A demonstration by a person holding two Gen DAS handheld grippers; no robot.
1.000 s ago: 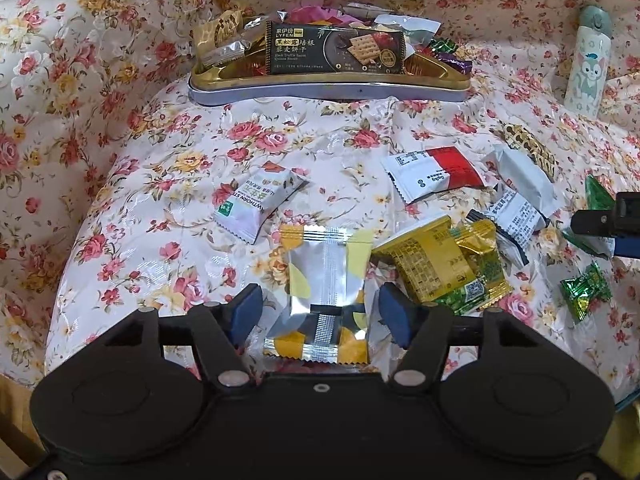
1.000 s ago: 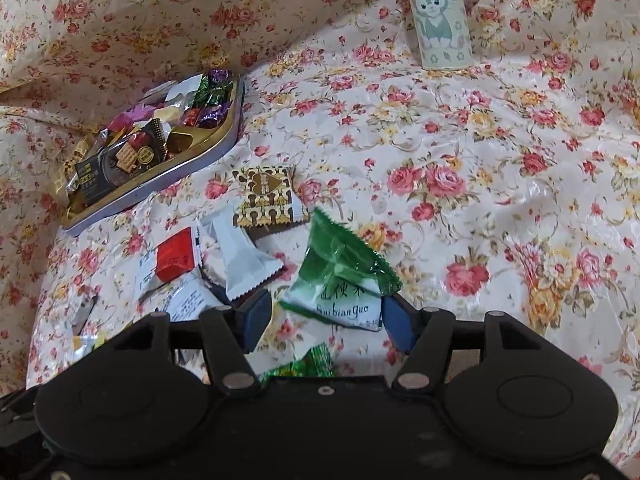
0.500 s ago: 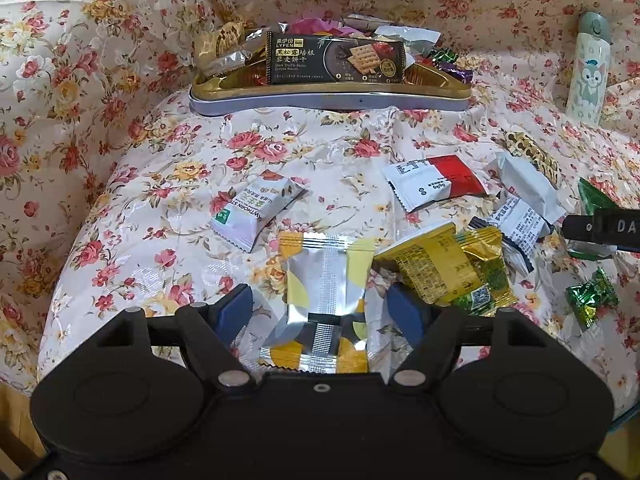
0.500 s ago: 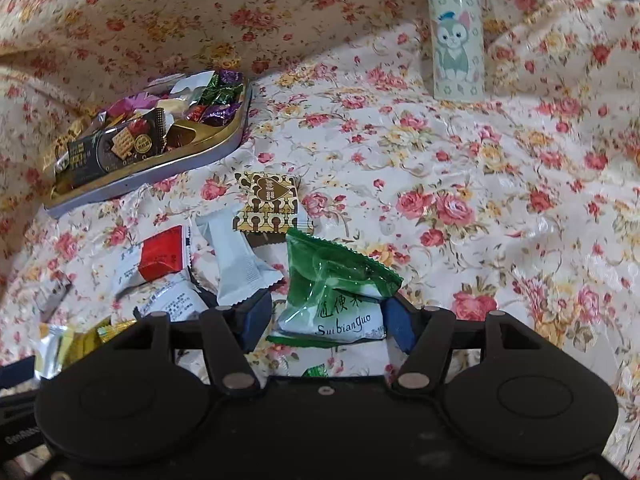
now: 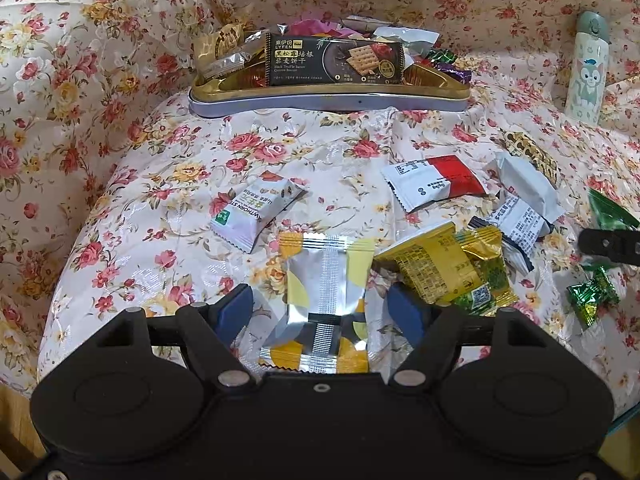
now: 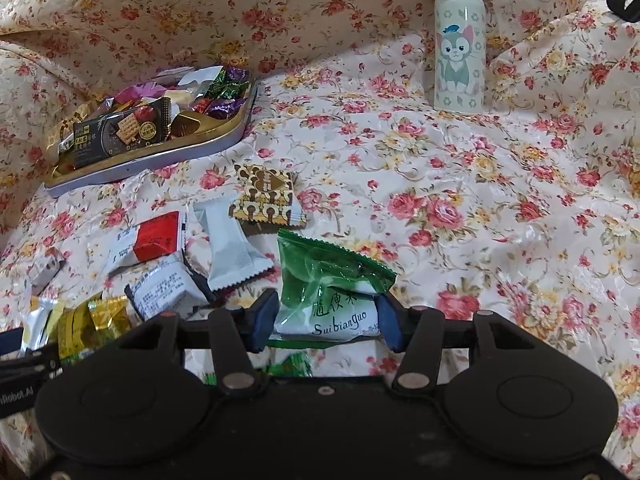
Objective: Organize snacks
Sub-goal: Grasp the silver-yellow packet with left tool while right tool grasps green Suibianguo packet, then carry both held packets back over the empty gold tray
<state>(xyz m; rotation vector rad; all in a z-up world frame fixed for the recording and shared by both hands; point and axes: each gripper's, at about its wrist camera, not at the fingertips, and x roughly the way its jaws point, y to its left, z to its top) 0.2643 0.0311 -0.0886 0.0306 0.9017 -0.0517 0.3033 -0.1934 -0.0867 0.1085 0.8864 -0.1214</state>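
Straddling one packet each, both pairs of jaws are shown spread wide with nothing clamped. Between the blue pads of the left gripper [image 5: 322, 314] a silver-and-yellow packet [image 5: 324, 300] lies flat on the floral-covered surface [image 5: 160, 248]; its long axis runs straight ahead, parallel to the fingers, so the short width is what would be closed on. A gap is visible between the packet and each pad.

Between the pads of the right gripper [image 6: 326, 318] a green-and-white packet [image 6: 328, 284] is seen, its white end level with the pads and its green end pointing forward. It nearly fills the opening; contact cannot be judged.

Just right of the left jaws, two yellow-gold packets [image 5: 444, 268] overlap. Farther out, one white-and-green packet [image 5: 256, 210], one red-and-white packet [image 5: 434, 184], two white packets [image 5: 524, 200], one brown patterned packet [image 6: 268, 196] and at least one small green foil candy [image 5: 592, 294] are counted, all loose.

Straight ahead of the left gripper, well apart, one gold-lined tin tray [image 5: 328, 100] is seen, already heaped with sweets and one dark cracker packet [image 5: 334, 62]. From the right gripper it lies forward and to the left, so the left is judged the more directly aligned. One cartoon bottle [image 6: 460, 44] stands upright on the far right.
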